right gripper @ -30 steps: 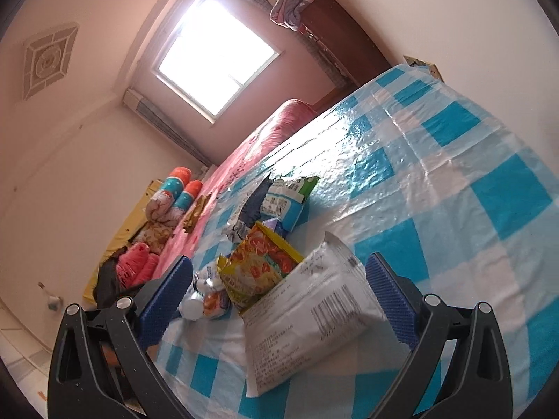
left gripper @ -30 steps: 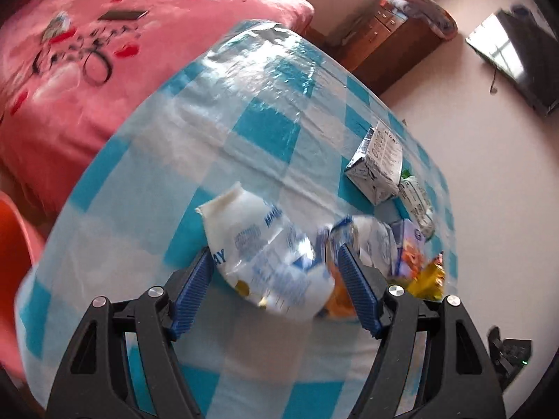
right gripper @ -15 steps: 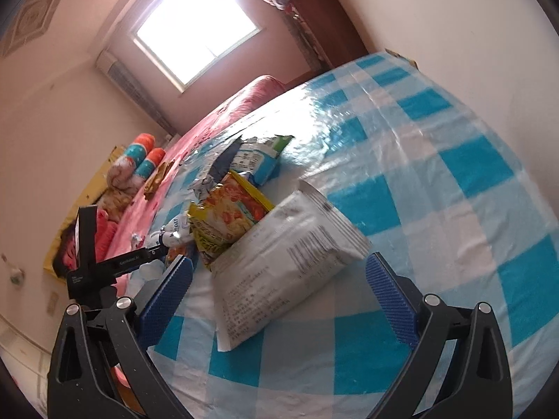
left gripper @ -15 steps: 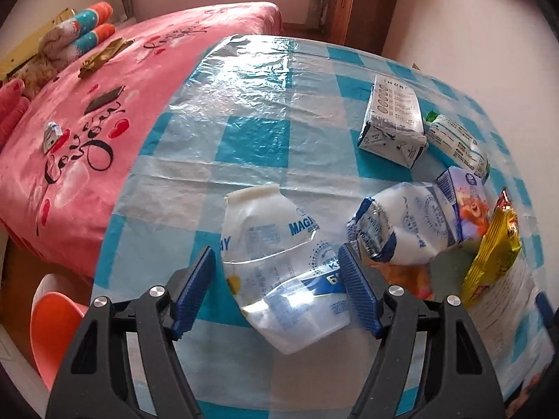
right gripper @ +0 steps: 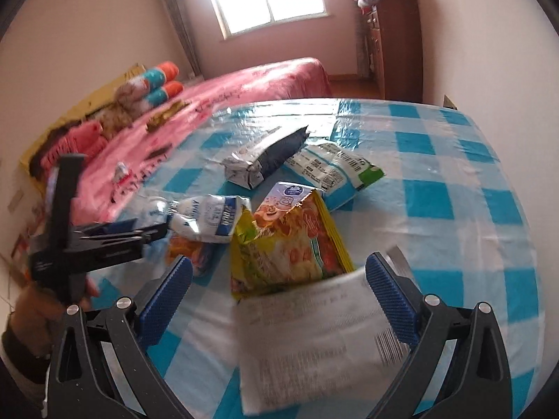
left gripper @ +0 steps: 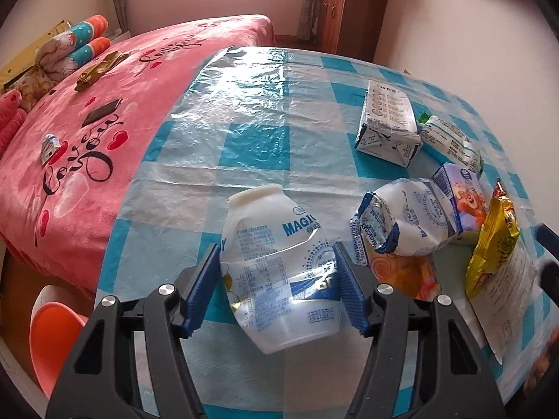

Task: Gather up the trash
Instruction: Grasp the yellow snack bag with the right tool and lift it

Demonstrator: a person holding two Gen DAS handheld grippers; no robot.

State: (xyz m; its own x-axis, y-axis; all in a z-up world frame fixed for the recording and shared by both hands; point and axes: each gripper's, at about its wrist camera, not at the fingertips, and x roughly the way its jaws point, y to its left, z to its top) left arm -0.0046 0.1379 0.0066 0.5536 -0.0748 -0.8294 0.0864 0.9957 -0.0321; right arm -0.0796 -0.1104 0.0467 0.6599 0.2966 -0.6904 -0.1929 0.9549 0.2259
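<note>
A crushed white plastic bottle (left gripper: 279, 265) with blue print lies on the blue-checked table (left gripper: 244, 111). My left gripper (left gripper: 276, 249) straddles it with its jaws closing, and the blue pads (left gripper: 204, 279) touch the bottle's two sides. My right gripper (right gripper: 279, 262) hangs open over a white barcode packet (right gripper: 314, 342) and a yellow noodle wrapper (right gripper: 286, 244), touching neither. Beyond these lie a crumpled white pouch (left gripper: 401, 223), a small cartoon carton (left gripper: 464, 192) and a grey milk carton (left gripper: 387, 125). The right wrist view shows the left gripper (right gripper: 87, 241) side-on, with a hand on it.
A pink bed (left gripper: 104, 104) runs along the table's left edge with a phone and small items on it. An orange stool (left gripper: 52, 331) stands by the near left corner. A wooden cabinet (left gripper: 349, 10) stands at the back wall. The table's far half holds only the plastic cover.
The left gripper has rolled upright and narrowed its jaws onto the bottle. The right gripper has rolled level and slid sideways, so the white packet now lies right under it.
</note>
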